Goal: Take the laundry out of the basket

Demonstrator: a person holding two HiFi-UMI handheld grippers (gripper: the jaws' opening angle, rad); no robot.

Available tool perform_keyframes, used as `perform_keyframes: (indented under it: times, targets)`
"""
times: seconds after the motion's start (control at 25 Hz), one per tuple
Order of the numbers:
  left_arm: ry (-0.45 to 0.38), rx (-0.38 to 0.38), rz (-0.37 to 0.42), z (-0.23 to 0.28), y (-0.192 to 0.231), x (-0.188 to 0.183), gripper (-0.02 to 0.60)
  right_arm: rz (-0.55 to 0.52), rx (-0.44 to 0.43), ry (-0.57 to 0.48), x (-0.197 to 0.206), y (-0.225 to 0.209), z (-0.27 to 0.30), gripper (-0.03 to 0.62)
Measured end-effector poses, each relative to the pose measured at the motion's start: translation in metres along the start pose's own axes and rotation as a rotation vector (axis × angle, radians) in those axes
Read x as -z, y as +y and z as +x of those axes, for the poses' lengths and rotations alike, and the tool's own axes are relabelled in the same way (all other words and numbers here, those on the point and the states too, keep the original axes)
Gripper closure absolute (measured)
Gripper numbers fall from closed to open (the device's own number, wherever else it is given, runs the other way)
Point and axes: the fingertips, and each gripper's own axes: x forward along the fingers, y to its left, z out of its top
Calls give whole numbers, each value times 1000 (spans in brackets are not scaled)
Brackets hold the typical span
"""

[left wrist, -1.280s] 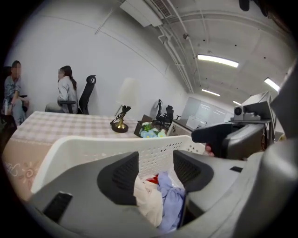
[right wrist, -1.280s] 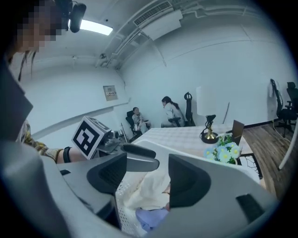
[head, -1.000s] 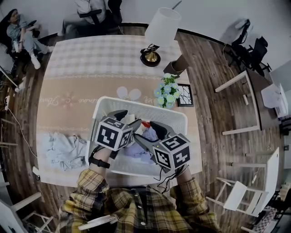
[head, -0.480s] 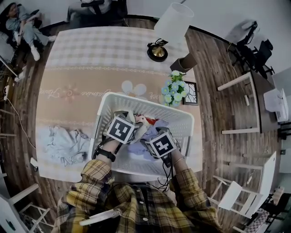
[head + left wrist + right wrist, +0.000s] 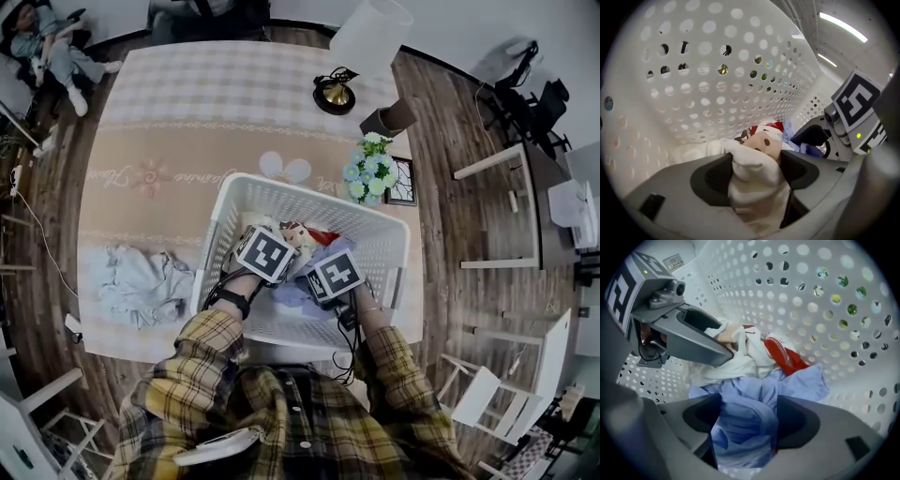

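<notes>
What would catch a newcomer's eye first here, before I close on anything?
Both hands reach deep into the white basket. The left tongs stand wide around a white cloth, and the right tongs stand wide around a blue garment. A red piece lies beyond the blue one, and a pale heap sits on the table left of the basket.

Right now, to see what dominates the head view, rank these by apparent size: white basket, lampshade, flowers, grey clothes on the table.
1. white basket
2-3. grey clothes and lampshade look about alike. The lampshade stands nearer the camera, so I won't rank them.
4. flowers
</notes>
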Motion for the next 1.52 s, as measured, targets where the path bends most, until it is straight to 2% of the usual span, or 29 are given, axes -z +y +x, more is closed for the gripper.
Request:
perform_keyframes:
  times: [0.12,0.2,0.32,0.4,0.56,0.76,1.08,1.28,1.52]
  targets:
    - [13,11,-19,0,-1,3,235,9,-24,-7,0,3,0,222]
    - [19,22,-13,0,-3,4,258,-4,-46,-10,-1,7,-1,285]
    - [27,30,0,-2,-4,4,352,-28,-71,-24,-3,11,-4,378]
    - [29,27,7,-3,-3,3,428,-27,-77,-38,-6,12,-7,412]
    - [27,26,10,-7,-4,1,482,-26,-77,-67,-9,13,-14,439]
    - [3,8,19,-21,-5,-11,503,-29,-76,-120,-18,14,-28,450]
    - [-95,-43,52,-60,-15,-45,512,-46,-67,-244,-40,15,-72,454]
    - [-196,-86,99,-102,-31,-67,512,-94,-48,-355,-55,26,-119,454]
    - [-371,-115,133,-178,-69,-90,512,-185,-28,-540,-60,50,-199,456]
